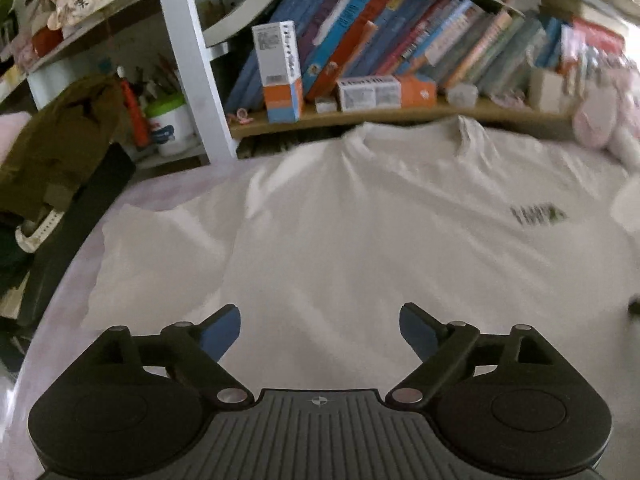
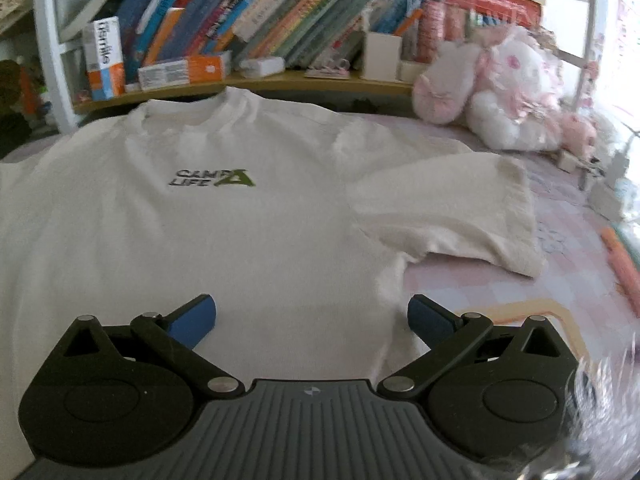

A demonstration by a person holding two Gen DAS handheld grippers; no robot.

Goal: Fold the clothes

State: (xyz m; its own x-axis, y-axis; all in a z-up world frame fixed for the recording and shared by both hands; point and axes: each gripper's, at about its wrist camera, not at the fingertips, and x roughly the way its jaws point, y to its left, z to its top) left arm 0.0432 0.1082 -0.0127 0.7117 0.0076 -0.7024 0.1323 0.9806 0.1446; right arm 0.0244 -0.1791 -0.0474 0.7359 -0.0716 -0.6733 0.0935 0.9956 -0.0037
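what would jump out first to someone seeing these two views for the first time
A white t-shirt spread flat, front up, fills the middle of both views, its dark chest logo standing out. Behind it runs a shelf of leaning colourful books, and pink-and-white plush toys sit at far right. Both the left gripper and right gripper are open above the hem.

This is a home bedroom, likely a child's. A bed with a pink checked sheet (image 2: 500,284) carries a white T-shirt (image 2: 240,220), and plush toys (image 2: 508,92) sit at its far right corner. A white bookshelf (image 2: 280,80) crammed with leaning books (image 2: 260,20) runs along the bed's far edge.
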